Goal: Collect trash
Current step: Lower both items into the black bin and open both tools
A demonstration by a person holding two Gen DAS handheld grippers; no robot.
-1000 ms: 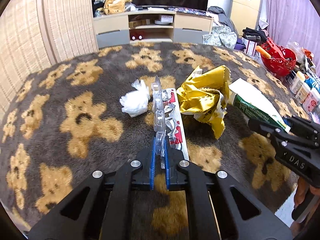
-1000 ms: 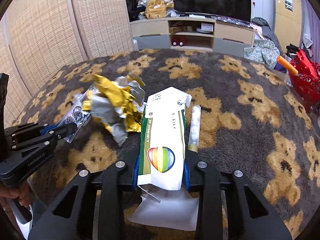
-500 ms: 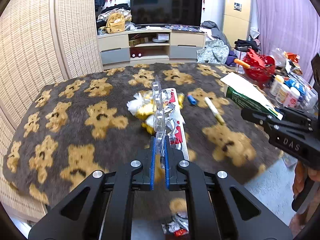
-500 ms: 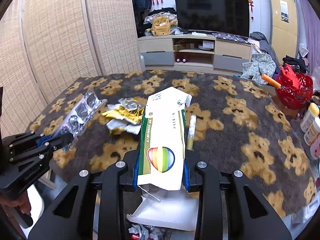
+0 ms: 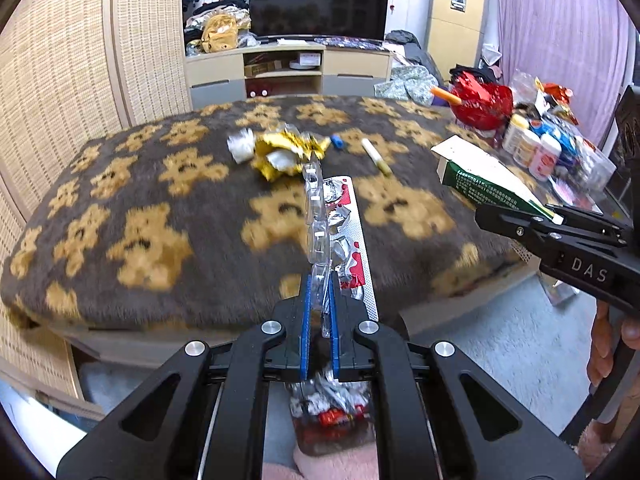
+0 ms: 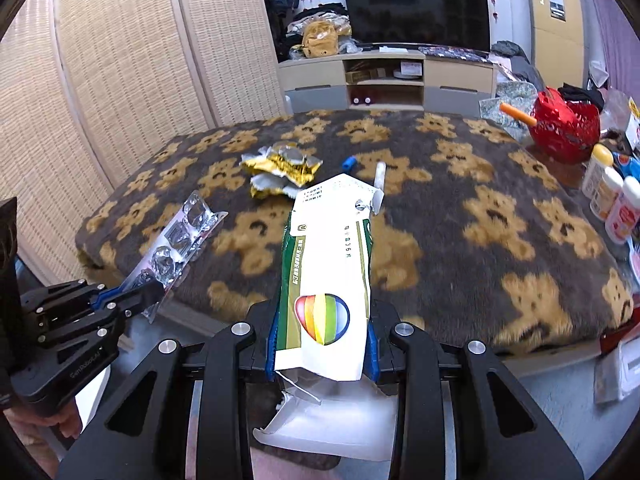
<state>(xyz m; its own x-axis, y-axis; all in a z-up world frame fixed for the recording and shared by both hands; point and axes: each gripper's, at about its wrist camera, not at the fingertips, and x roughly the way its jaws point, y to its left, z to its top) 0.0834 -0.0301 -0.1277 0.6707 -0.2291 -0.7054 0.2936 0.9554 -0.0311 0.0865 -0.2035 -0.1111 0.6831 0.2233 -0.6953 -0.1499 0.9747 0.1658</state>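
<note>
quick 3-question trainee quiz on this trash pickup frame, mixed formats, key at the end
1. True or false: the left gripper is shut on the empty blister pack.
2. What does the right gripper hold? A) the gold foil wrapper B) the green-and-white carton C) the blue cap
3. Name two pieces of trash lying on the bear-print blanket.

Key:
1. True; its fingers pinch the pack's near end.
2. B, the green-and-white carton.
3. Any two of: gold foil wrapper, blue cap, white tube, crumpled white plastic.
</note>
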